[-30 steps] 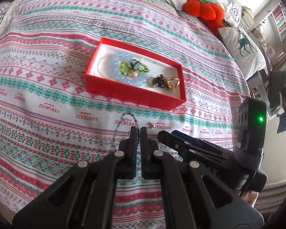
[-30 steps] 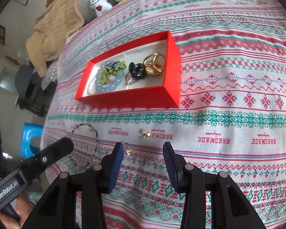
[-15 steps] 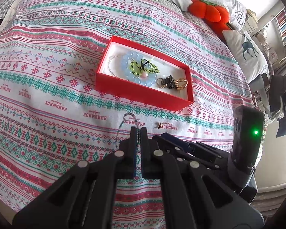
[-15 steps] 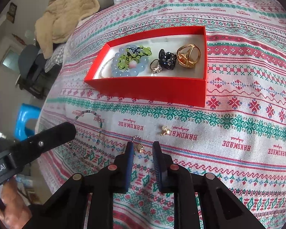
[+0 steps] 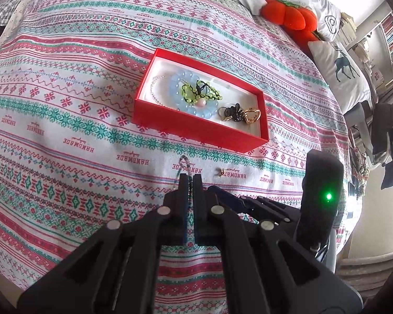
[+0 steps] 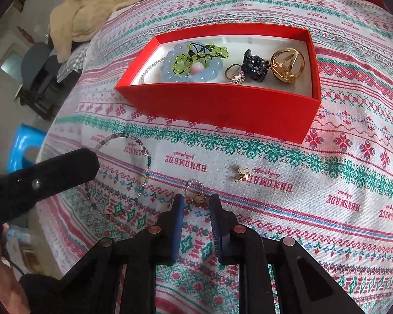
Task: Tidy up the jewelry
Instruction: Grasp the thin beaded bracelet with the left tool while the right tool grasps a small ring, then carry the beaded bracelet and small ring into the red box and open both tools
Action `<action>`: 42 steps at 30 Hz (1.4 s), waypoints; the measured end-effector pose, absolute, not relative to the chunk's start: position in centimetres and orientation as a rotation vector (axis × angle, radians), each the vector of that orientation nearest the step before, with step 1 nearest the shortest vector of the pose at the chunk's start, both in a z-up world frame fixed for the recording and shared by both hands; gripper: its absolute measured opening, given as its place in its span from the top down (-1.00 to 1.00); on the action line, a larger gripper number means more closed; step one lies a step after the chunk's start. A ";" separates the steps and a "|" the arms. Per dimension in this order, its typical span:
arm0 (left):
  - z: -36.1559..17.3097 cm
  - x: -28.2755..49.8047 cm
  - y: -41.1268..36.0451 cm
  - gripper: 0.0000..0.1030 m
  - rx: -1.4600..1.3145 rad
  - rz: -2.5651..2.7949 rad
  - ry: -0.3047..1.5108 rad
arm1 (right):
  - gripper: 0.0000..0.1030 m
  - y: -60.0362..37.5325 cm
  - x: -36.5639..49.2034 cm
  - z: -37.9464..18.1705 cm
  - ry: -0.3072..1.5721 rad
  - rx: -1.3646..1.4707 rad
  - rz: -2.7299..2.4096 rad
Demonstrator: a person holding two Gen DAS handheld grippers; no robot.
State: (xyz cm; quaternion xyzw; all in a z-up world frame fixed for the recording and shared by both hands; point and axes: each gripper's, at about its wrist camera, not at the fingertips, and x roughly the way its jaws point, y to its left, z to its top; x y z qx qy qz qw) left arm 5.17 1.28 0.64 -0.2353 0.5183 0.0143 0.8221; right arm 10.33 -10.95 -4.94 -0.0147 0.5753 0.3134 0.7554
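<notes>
- The open red cardboard box (image 6: 222, 104) is the landmark: inside it lie a pale blue bead bracelet (image 6: 194, 76), a green bead string (image 6: 199, 53), a black faceted ring (image 6: 255, 65) and a gold openwork ring (image 6: 288, 64).
- Just in front of the box, on the patterned knit bedspread (image 6: 353, 183), 3 pieces are not yet sorted.
- The right gripper (image 6: 196, 206) hangs low over a small beaded ring with a gold charm (image 6: 195, 195), jaws parted to either side of it and touching nothing.
- A tiny gold stud (image 6: 242, 174) sits between that ring and the box's front wall.
- The left gripper (image 5: 188, 183) is clenched on a thin green-and-clear beaded chain (image 6: 128, 172), which lies looped in front of the box's left corner.
- Handling, as I judge it: the chain is limp and featherlight, so it will dangle and swing; holding it mid-length suits it.
- The charm ring looks light, hard and slippery; squeezing across the hoop, close to the cloth, seems safest.
</notes>
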 end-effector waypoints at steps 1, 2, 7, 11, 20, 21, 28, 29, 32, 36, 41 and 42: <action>0.6 5.2 1.3 0.93 -0.500 0.031 1.103 | 0.72 -11.0 10.4 -5.0 1.257 -0.028 0.681; 0.6 5.2 1.3 0.93 -0.500 0.032 1.103 | 0.73 -11.0 10.5 -5.1 1.256 -0.031 0.673; 0.8 5.2 1.4 0.93 -0.500 0.032 1.098 | 0.86 -10.7 10.7 -5.3 1.258 -0.030 0.666; 1.0 5.1 1.6 0.93 -0.503 0.033 1.091 | 0.87 -10.7 10.5 -4.9 1.253 -0.020 0.674; 1.4 5.0 2.3 0.93 -0.519 0.035 1.079 | 0.87 -11.9 10.7 -3.1 1.219 0.031 0.695; 1.4 5.0 2.3 0.93 -0.521 0.034 1.077 | 0.87 -12.0 10.7 -3.0 1.215 0.038 0.697; 2.7 5.1 2.4 0.93 -0.550 -0.001 1.032 | 0.87 -12.9 10.9 -1.9 1.186 0.083 0.709; 3.1 5.1 2.5 0.93 -0.558 -0.008 1.016 | 0.87 -13.0 10.9 -1.6 1.175 0.089 0.712; 4.4 5.3 2.8 0.93 -0.572 -0.018 0.958 | 0.87 -13.8 11.5 -0.5 1.144 0.115 0.709; 5.4 5.7 3.1 0.93 -0.606 -0.038 0.902 | 0.87 -15.4 12.4 0.2 1.119 0.164 0.687; 5.7 6.4 3.2 0.93 -0.637 -0.058 0.856 | 0.87 -16.7 13.3 0.6 1.110 0.209 0.669; 5.7 6.6 3.1 0.93 -0.649 -0.068 0.848 | 0.87 -16.7 13.4 0.6 1.109 0.213 0.667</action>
